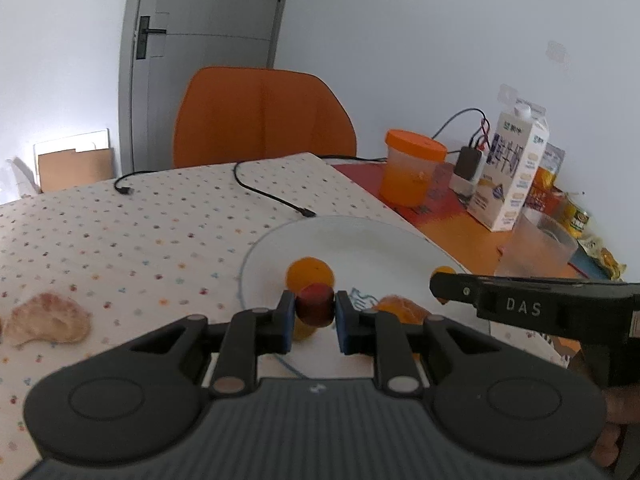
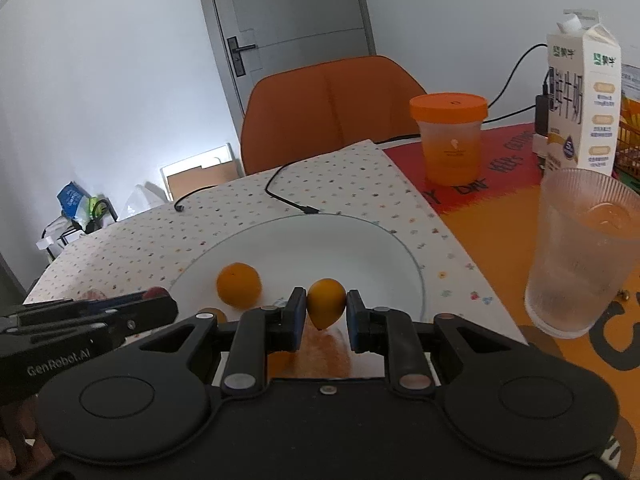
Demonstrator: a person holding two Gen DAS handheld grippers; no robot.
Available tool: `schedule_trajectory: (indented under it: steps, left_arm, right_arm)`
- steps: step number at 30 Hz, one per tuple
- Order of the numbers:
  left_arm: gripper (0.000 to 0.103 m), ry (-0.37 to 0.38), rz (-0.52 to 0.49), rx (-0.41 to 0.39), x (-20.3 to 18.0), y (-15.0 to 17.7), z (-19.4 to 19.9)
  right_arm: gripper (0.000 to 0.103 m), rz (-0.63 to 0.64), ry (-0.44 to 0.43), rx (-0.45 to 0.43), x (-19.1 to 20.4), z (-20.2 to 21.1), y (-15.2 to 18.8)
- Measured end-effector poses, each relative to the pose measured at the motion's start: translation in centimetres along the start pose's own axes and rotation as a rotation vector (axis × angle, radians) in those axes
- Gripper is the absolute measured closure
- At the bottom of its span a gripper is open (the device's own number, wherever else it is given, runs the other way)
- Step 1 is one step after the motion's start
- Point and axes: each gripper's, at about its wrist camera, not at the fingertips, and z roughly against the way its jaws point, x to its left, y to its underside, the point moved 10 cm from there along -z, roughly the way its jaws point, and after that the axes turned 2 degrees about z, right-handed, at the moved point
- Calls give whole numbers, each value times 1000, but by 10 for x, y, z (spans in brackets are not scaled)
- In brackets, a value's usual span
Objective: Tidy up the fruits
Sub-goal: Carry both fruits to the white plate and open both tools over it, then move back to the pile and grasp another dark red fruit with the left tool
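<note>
My left gripper (image 1: 314, 309) is shut on a small dark red fruit (image 1: 314, 304) and holds it over the near rim of the white plate (image 1: 360, 240). An orange (image 1: 310, 272) lies on the plate just beyond it, and a peeled orange piece (image 1: 400, 308) lies to its right. My right gripper (image 2: 325, 305) is shut on a small yellow-orange fruit (image 2: 326, 302) above the plate (image 2: 320, 244). The orange (image 2: 239, 283) lies to its left. A peeled orange piece (image 2: 320, 352) lies under the right gripper. The left gripper (image 2: 80, 320) shows at the left edge.
An orange peel (image 1: 48, 320) lies on the dotted cloth (image 1: 120, 232) at the left. A black cable (image 1: 276, 196) lies beyond the plate. An orange-lidded cup (image 2: 450, 136), a milk carton (image 2: 580, 96) and a ribbed glass (image 2: 580, 252) stand to the right. An orange chair (image 1: 260, 116) stands behind the table.
</note>
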Motion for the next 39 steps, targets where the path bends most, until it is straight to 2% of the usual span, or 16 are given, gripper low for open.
schedule_trajectory:
  steps: [5,10,11,13,15,18,27,32,39]
  left_arm:
    - [83,-13,-25,10,-4,1,-1]
    - [79,-41,-37,7,2,-1,5]
    - [76,-52,-39,7,5,-2,7]
    - [63,-76,-44,2,12,-5,11]
    - [44,-108,-52,-20,21,-9,19]
    - [29,-145,-44,-52,36,-14,31]
    - [19,-221,-16,-83,83,-17,63]
    - [18,-268,17,-87,108,-13,77]
    - [18,-320,50,-94,137,-8,95]
  right_arm:
    - [83,9,22,-3,-6,0,0]
    - [75,38,41,-13,-6,0,-2]
    - [69,43,39,-13,-5,0,-2]
    - [61,53,31,-15,-2,0,-3]
    - [50,73,32,-25,4,1,-4]
    - [34,106,30,-52,14,4,-8]
    - [8,212,-21,-93,56,6,-13]
    - [4,244,-57,-94,78,5,-14]
    - [4,281,-89,-98,105,3,-12]
